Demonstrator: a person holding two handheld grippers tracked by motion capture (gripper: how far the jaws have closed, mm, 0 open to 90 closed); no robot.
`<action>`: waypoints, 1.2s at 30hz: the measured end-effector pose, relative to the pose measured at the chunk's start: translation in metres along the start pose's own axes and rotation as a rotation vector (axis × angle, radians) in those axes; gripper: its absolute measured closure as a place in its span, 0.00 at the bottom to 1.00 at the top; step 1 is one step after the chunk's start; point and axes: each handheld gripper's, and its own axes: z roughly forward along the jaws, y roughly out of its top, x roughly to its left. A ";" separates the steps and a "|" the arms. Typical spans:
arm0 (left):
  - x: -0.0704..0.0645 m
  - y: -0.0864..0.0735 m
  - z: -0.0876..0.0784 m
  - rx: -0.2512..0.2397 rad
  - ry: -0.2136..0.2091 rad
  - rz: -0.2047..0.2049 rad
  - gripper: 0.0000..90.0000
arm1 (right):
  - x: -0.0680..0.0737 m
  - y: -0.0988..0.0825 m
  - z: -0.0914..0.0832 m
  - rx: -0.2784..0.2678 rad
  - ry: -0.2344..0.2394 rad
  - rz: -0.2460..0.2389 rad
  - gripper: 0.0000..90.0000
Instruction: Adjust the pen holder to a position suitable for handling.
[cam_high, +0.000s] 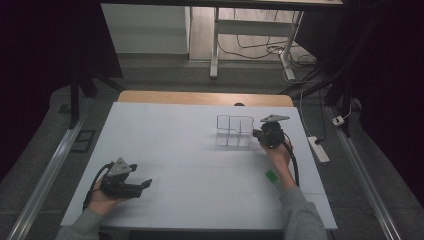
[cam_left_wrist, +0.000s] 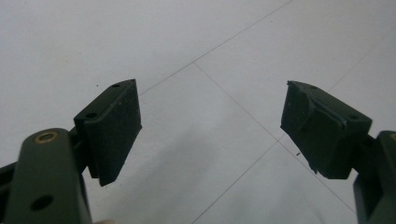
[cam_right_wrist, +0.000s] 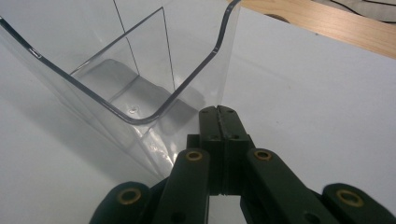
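Note:
A clear plastic container (cam_high: 234, 131) with inner dividers stands upright on the white table (cam_high: 200, 165), right of centre toward the back. My right gripper (cam_high: 257, 134) is at its right side, jaws pressed together. In the right gripper view the shut tips of my right gripper (cam_right_wrist: 218, 112) meet the near corner of the empty container (cam_right_wrist: 135, 88); I cannot tell whether the thin wall is pinched between them. My left gripper (cam_high: 145, 185) rests low at the front left, far from the container. In its own view the left gripper (cam_left_wrist: 212, 116) is wide open with bare table between the jaws.
A strip of wooden tabletop (cam_high: 205, 97) shows behind the white cover. A small green patch (cam_high: 271, 176) lies by the person's right wrist. Beyond the table are desk legs (cam_high: 215, 45), floor cables and a power strip (cam_high: 318, 149). Dark curtains hang on both sides.

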 end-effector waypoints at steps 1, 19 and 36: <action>0.000 0.000 0.000 -0.001 0.000 0.002 0.22 | 0.002 0.001 0.001 -0.001 0.002 -0.003 0.99; 0.000 0.000 0.000 0.000 0.001 0.001 0.22 | 0.017 0.009 0.014 0.005 0.020 -0.025 0.99; 0.001 -0.001 0.000 0.000 0.001 0.001 0.22 | 0.042 0.020 0.027 0.018 0.048 -0.074 0.99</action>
